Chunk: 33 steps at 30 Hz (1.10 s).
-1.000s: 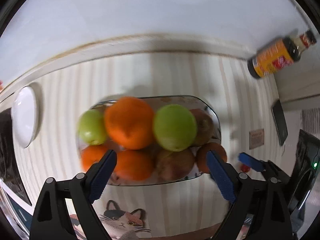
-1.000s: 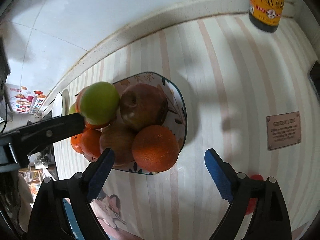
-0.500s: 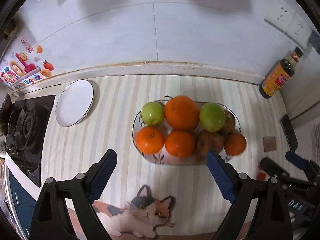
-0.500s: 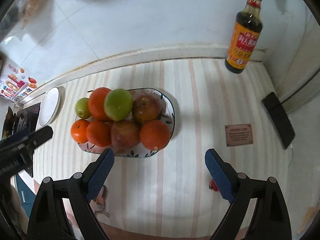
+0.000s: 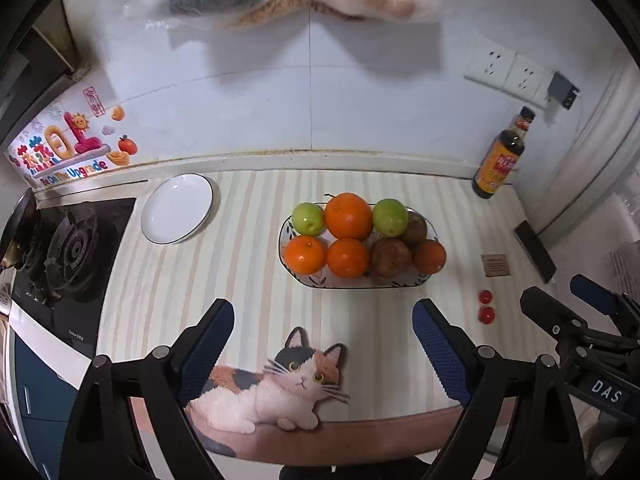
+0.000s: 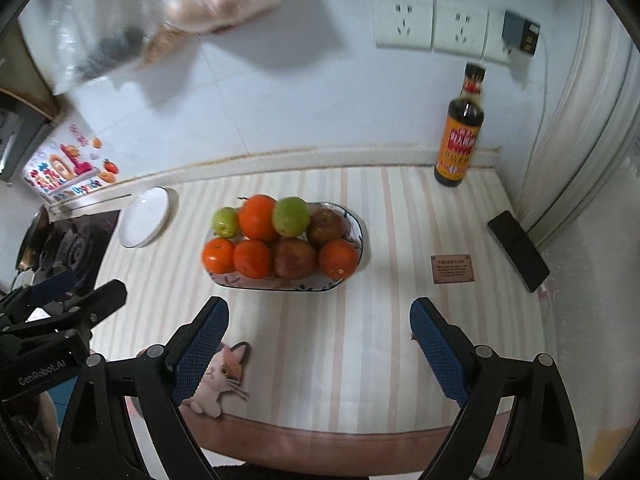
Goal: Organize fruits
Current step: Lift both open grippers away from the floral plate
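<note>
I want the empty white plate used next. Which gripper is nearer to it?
Left. The left gripper hovers just right of the white plate; the right gripper sits farther right, beyond the fruit bowl.

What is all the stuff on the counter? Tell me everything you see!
oranges: four, orange, in the fruit bowl
green apples: two, green, bowl's back row
brownish fruits: two, reddish-brown, bowl's right side
fruit bowl: one, white patterned, mid-counter
white plate: one, empty, left by the stove
sauce bottle: one, dark with orange label, back right corner
small red fruits: two, counter right of bowl
left gripper: open, empty
right gripper: open, empty
</note>
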Available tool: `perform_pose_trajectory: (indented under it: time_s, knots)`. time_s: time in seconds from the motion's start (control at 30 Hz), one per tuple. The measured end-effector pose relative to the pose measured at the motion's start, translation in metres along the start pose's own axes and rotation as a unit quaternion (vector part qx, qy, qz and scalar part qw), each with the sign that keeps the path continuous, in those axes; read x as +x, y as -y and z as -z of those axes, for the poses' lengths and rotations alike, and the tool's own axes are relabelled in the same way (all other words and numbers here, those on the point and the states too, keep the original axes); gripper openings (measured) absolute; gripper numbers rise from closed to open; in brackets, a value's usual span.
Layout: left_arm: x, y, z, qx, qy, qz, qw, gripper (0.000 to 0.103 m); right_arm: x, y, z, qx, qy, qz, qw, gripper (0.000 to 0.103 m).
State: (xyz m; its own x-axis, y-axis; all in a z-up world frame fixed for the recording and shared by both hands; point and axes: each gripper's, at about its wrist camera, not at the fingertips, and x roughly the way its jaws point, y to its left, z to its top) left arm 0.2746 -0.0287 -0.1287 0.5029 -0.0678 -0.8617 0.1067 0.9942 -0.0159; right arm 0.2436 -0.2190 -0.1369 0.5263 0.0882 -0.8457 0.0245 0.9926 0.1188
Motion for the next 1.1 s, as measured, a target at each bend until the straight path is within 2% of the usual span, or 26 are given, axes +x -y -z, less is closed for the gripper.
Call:
perform_pose_trajectory:
  time_s: [0.2,0.53,0.77,0.83,0.9,0.93,1.1]
  knots:
    - [-0.037,-0.002,0.013,0.002,0.030,0.003,0.9995,0.092,-0.048,-0.013,0.014,-0.002,0.030,-0.001,1.000,0.094]
    - [-0.075,-0.003,0.028,0.006,0.060,0.006,0.9982,0.092,-0.091,-0.024,0.032,-0.006,0.056,0.000,0.998,0.094]
    - [-0.077,-0.004,0.032,0.004,0.061,0.000,0.9981,0.092,-0.096,-0.022,0.035,0.002,0.059,-0.006,0.998,0.094]
    - [-0.074,-0.003,0.031,0.004,0.057,0.001,0.9983,0.092,-0.093,-0.018,0.033,0.012,0.054,-0.014,0.998,0.099]
    - [-0.071,0.000,0.029,0.006,0.056,0.000,0.9984,0.097,-0.090,-0.015,0.032,0.014,0.053,-0.019,0.998,0.099]
    - [-0.068,0.002,0.028,0.007,0.056,-0.003,0.9984,0.103,-0.087,-0.012,0.031,0.016,0.053,-0.020,0.998,0.099]
    - [-0.046,0.014,0.018,-0.001,0.043,-0.011,0.9990,0.103,-0.066,0.010,0.023,0.032,0.042,-0.036,0.998,0.099]
